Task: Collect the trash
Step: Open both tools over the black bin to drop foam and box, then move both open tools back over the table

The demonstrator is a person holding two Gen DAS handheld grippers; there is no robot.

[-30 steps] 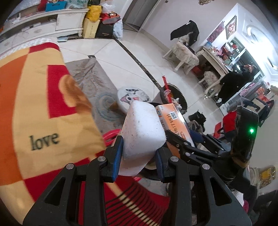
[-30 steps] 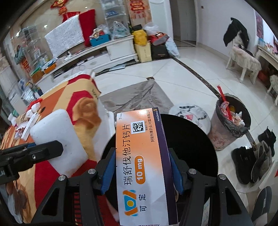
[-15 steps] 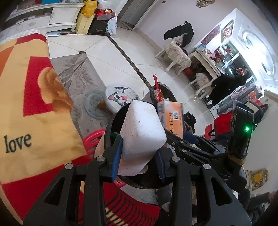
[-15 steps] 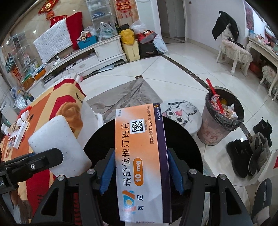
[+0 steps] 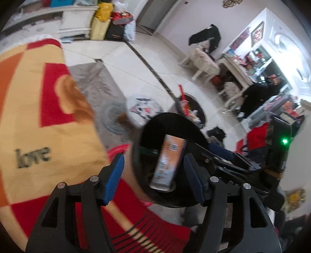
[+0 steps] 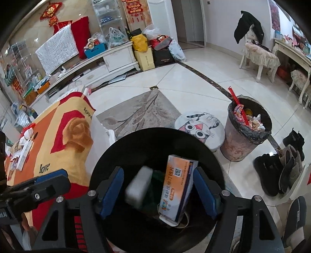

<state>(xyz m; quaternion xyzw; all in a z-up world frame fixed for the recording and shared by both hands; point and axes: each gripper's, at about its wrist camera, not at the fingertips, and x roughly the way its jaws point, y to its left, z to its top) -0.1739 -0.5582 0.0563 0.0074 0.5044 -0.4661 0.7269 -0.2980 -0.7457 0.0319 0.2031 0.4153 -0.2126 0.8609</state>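
Two tools, left [image 5: 154, 174] and right [image 6: 157, 192]. Two bins: one black bin [image 6: 120, 155], one lined trash bin [image 6: 243, 144]. Inside the black one, one orange medicine box [image 6: 175, 188] and one white foam block [image 6: 139, 186]. One cat-face stool [image 6: 200, 128].

- I see a glossy pale tiled floor [image 6: 194, 87] crossed by a dark inlaid border
- A grey patterned rug [image 6: 140, 111] lies on it, beside a round stool with a cartoon cat face [image 6: 200, 128]
- A long white low cabinet [image 6: 101, 64] runs along the far wall, bags piled at its end
- A cream chair [image 6: 258, 56] with a black coat [image 6: 246, 25] over its back stands to the right
- Red hanging decorations [image 6: 51, 11] mark the wall
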